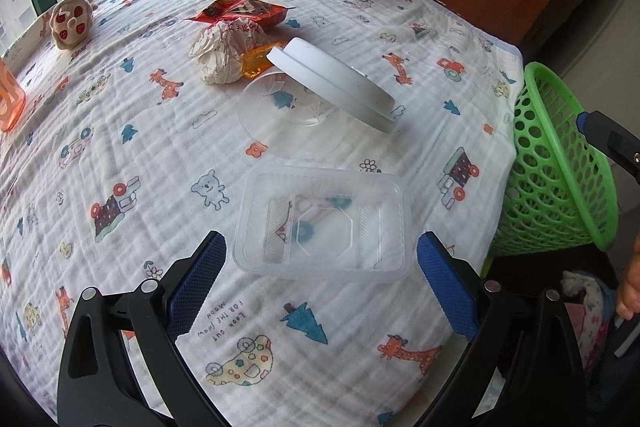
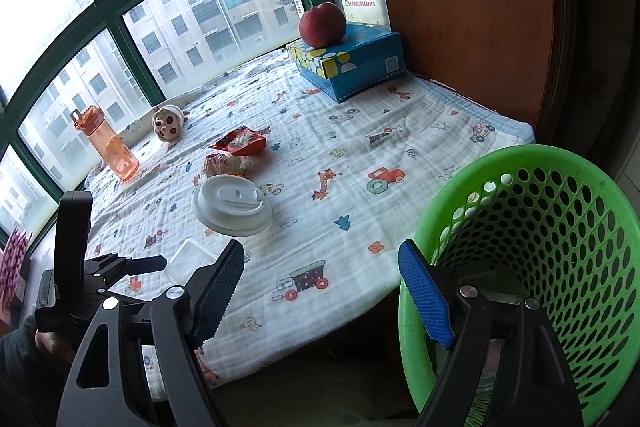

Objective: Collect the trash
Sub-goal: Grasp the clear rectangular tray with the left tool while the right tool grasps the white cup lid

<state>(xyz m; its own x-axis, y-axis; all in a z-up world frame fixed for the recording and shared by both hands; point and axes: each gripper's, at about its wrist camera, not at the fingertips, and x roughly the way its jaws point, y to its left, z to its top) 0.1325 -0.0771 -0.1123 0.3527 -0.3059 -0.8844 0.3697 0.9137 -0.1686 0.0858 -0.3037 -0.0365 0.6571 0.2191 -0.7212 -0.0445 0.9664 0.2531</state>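
A clear plastic tray (image 1: 322,223) lies on the printed cloth, just ahead of my left gripper (image 1: 322,247). The gripper is open, one blue pad on each side of the tray and neither touching it. Behind the tray a white lid (image 1: 332,87) leans on a clear cup. Farther back are crumpled paper (image 1: 228,47), an orange wrapper scrap (image 1: 258,61) and a red wrapper (image 1: 240,11). My right gripper (image 2: 322,255) is open and empty at the table's near edge, its right finger over the rim of the green basket (image 2: 560,227). The tray (image 2: 188,263) shows beside the left gripper (image 2: 148,263).
A blue tissue box (image 2: 352,63) with an apple (image 2: 322,25) on it stands at the back right by a wooden panel. A round plush toy (image 2: 170,123) and an orange bottle (image 2: 108,147) sit by the window. The basket (image 1: 560,167) hangs off the table's right edge.
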